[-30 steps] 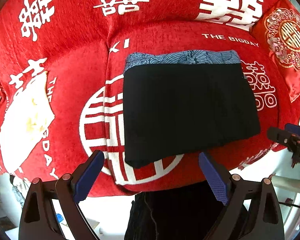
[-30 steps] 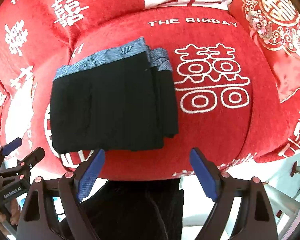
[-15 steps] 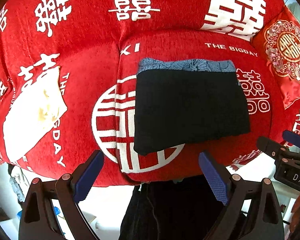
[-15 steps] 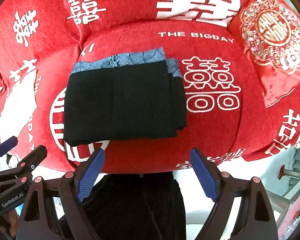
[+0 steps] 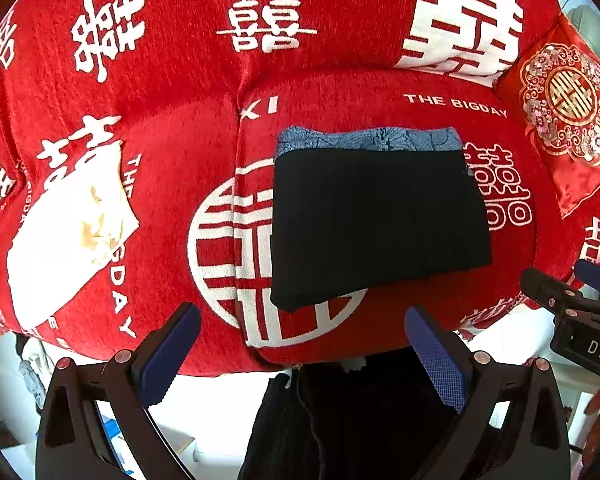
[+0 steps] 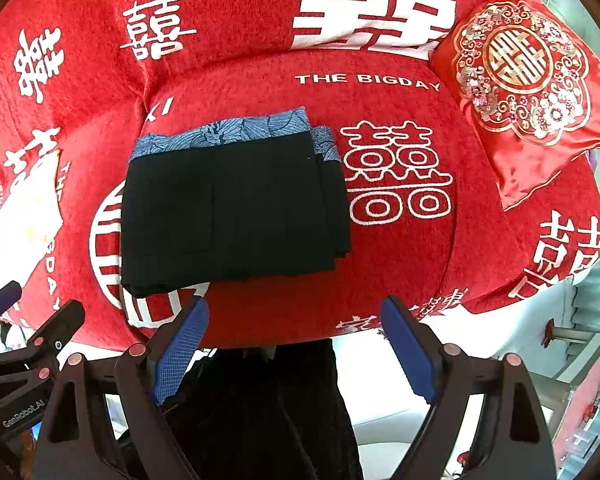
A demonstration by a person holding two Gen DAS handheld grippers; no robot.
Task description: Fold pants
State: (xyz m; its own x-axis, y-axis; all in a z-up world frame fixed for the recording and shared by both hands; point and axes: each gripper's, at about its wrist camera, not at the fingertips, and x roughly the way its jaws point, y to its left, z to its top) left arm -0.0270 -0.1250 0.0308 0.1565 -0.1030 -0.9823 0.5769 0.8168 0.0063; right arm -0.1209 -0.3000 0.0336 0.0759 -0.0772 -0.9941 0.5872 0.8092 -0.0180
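The black pants (image 5: 376, 224) lie folded into a flat rectangle on the red sofa seat (image 5: 380, 112), blue patterned waistband (image 5: 372, 140) at the far edge. My left gripper (image 5: 303, 314) hovers above the seat's front edge, jaws opening, nothing between them. In the right wrist view the same pants (image 6: 228, 212) show stacked layers stepped along their right side. My right gripper (image 6: 295, 305) hangs open and empty over the front edge too. Each gripper shows in the other's view: the right gripper (image 5: 572, 308) and the left gripper (image 6: 32, 328).
A white cloth (image 5: 68, 236) lies on the left seat cushion. A red embroidered pillow (image 6: 524, 80) leans at the sofa's right end. Dark fabric (image 6: 260, 408) hangs below the seat's front edge, over a pale floor. A metal rack (image 6: 568, 336) stands at the right.
Both grippers have risen and drawn back from the sofa, so the folded pants look smaller and farther. The pants have not moved.
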